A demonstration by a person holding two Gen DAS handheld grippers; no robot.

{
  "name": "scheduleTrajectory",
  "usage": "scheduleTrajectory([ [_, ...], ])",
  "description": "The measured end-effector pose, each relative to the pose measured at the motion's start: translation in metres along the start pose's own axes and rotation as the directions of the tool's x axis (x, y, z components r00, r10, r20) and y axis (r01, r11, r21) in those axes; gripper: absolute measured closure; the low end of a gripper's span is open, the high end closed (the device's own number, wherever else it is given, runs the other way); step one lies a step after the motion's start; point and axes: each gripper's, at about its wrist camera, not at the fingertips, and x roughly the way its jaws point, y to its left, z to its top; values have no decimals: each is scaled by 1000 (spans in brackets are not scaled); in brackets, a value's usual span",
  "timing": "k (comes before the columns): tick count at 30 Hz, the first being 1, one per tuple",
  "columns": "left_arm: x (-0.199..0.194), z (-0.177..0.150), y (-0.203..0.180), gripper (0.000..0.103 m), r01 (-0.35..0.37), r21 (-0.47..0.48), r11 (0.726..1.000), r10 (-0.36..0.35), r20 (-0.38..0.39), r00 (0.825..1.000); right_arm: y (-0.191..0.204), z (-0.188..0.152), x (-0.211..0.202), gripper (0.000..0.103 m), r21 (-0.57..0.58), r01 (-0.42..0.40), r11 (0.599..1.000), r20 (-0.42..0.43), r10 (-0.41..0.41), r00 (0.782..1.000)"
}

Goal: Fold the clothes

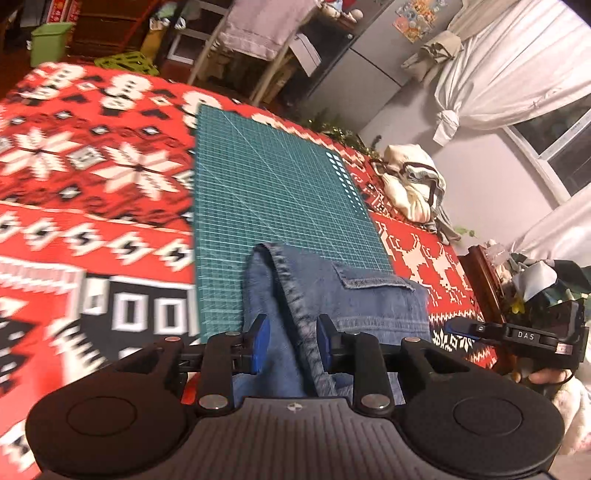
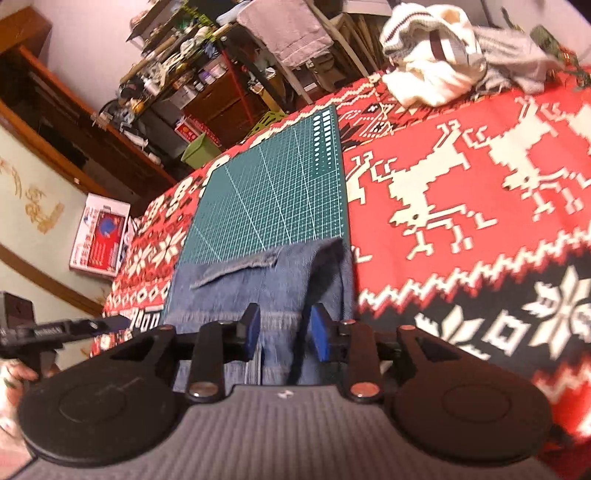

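A blue denim garment [image 1: 369, 299] lies folded on the near end of a green cutting mat [image 1: 266, 184], with a pocket flap facing up. My left gripper [image 1: 292, 343] is open just above it, and a raised fold edge of the denim runs between its blue pads without being pinched. In the right wrist view the same denim [image 2: 236, 291] lies on the mat [image 2: 273, 192]. My right gripper [image 2: 284, 334] stands open over its near right part. Each gripper shows in the other's view: the right gripper [image 1: 460, 328] at the right, the left gripper [image 2: 110, 323] at the left.
A red patterned blanket [image 1: 92, 184] covers the surface under the mat. A pile of pale clothes [image 1: 410, 181] [image 2: 436, 62] lies beyond the mat's far right corner. Past the far edge stand a green bin [image 1: 50, 42], shelves and a towel rack [image 2: 295, 33].
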Motion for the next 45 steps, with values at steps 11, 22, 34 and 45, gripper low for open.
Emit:
scheduleTrajectory([
  [11, 56, 16, 19, 77, 63, -192, 979, -69, -26, 997, -29, -1, 54, 73, 200, -101, 974, -39, 111, 993],
  [22, 64, 21, 14, 90, 42, -160, 986, -42, 6, 999, -13, 7, 64, 87, 105, -65, 992, -38, 70, 997],
  [34, 37, 23, 13, 88, -25, -84, 996, 31, 64, 998, -15, 7, 34, 87, 55, -5, 998, 9, 5, 1000],
  [45, 68, 48, -17, 94, -10, 1, 1000, 10, 66, 998, -1, 37, 60, 87, 47, -18, 999, 53, 15, 998],
])
